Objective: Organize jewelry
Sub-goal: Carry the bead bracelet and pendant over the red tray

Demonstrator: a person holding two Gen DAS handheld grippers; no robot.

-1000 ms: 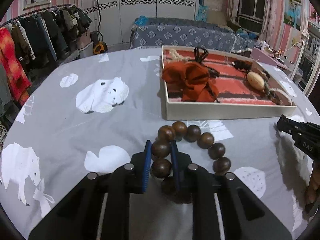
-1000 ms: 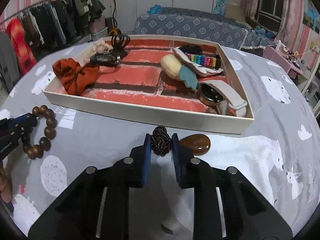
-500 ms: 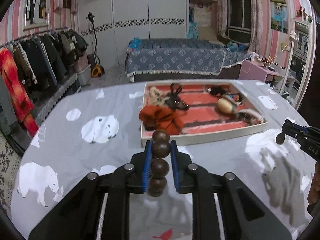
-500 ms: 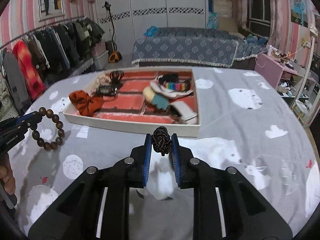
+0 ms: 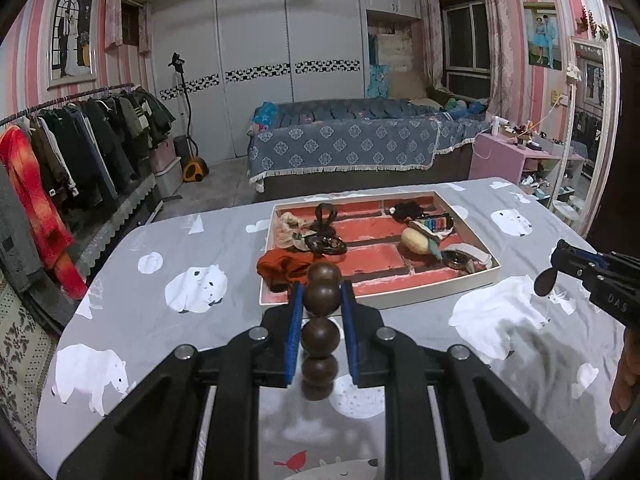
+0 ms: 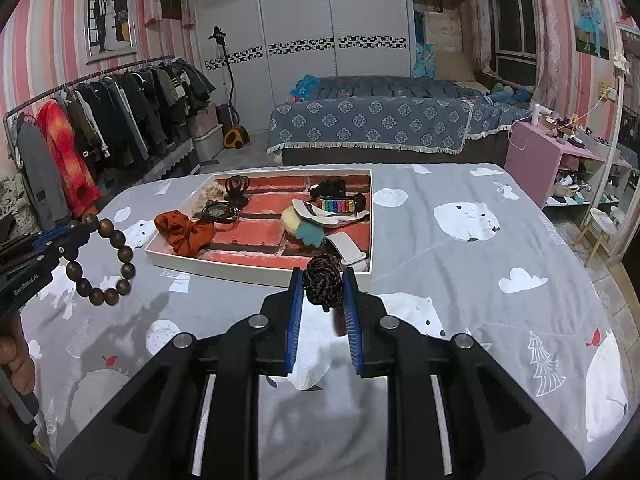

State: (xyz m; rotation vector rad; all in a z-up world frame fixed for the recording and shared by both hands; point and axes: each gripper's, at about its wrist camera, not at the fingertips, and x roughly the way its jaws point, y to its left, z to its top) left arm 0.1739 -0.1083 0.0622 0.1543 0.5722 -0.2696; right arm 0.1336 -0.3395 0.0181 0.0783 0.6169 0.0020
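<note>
Both my claws have risen off the tabletop: my left claw grips the wooden bead bracelet, my right claw pinches the braided knot pendant, short of the tray.

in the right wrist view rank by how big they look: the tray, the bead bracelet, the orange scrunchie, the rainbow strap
1. tray
2. bead bracelet, though it hangs nearer the camera
3. orange scrunchie
4. rainbow strap
</note>
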